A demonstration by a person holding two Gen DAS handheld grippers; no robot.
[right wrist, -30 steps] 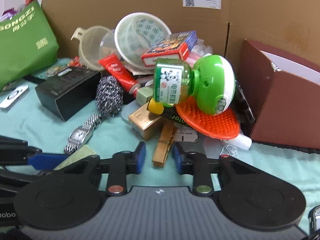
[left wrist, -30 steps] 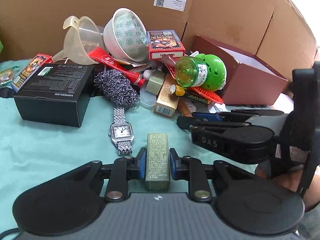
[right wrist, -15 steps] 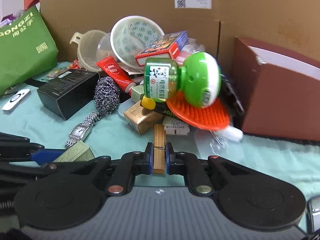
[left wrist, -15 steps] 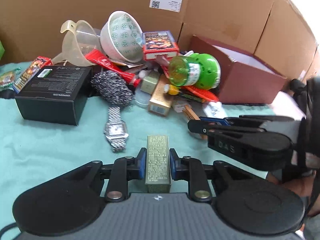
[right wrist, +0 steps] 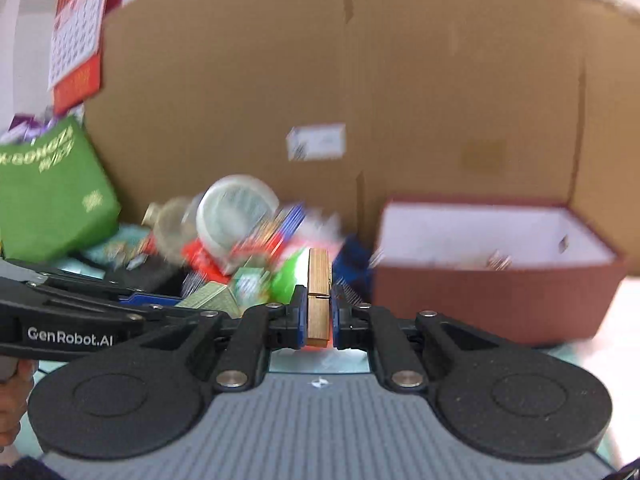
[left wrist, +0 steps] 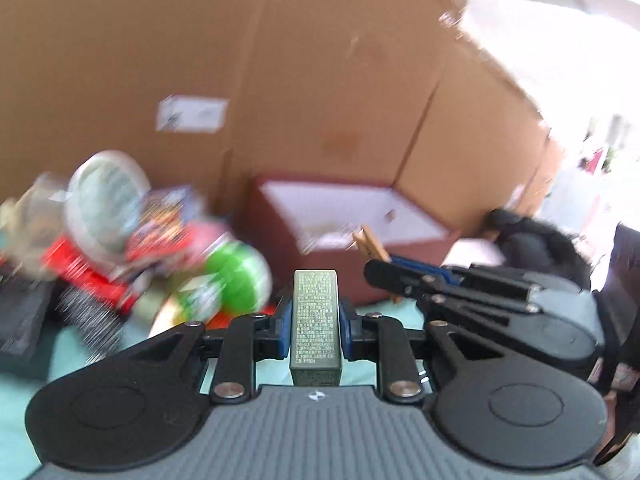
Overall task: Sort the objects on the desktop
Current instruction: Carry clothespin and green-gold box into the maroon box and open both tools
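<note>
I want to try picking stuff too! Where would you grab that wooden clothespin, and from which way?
Grab the wooden clothespin across its two flat sides, near the tail end, coming in along its length. It is long and thin with flat sides, so the pads sit flush. The right gripper holds it this way now.

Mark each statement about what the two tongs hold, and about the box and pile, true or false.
1. The left tongs are shut on a small olive-green box. True.
2. The right tongs are empty. False: they clamp a wooden clothespin.
3. The dark red box is open at the top, its inside white. True.
4. The green bag sits inside the dark red box. False: it stands far left, beyond the pile.
5. Both tongs point toward a cardboard wall. True.
</note>
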